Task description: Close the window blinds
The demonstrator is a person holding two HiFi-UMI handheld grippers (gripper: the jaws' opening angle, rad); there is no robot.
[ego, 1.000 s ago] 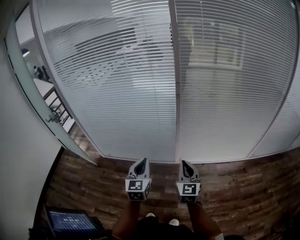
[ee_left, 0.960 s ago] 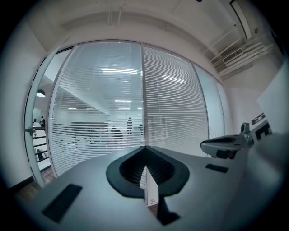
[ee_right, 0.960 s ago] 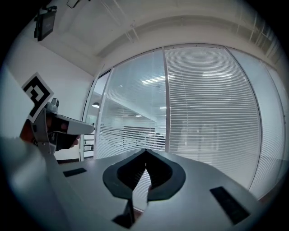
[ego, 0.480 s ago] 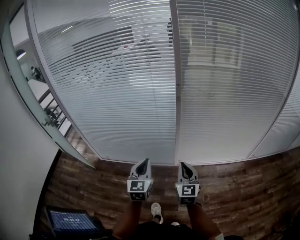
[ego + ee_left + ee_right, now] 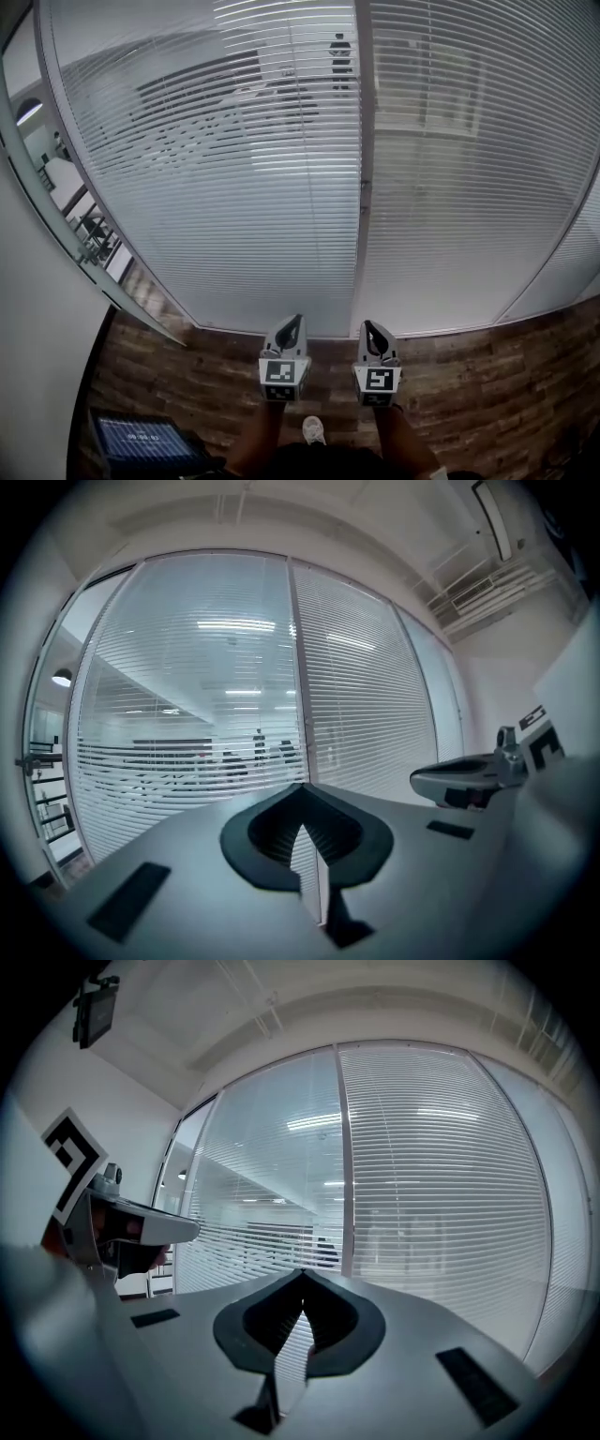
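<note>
**Head view:** left gripper (image 5: 291, 323) and right gripper (image 5: 372, 328) point level at the window blinds (image 5: 225, 169), well short of them. The mullion (image 5: 364, 187) sits further right than a second ago, which suggests the approach is still under way and the slats are untouched.

**Left gripper view:** jaw tips meet, empty; left panel (image 5: 187, 714) see-through.

**Right gripper view:** jaws likewise closed, empty; right panel (image 5: 441, 1176) denser.
</note>
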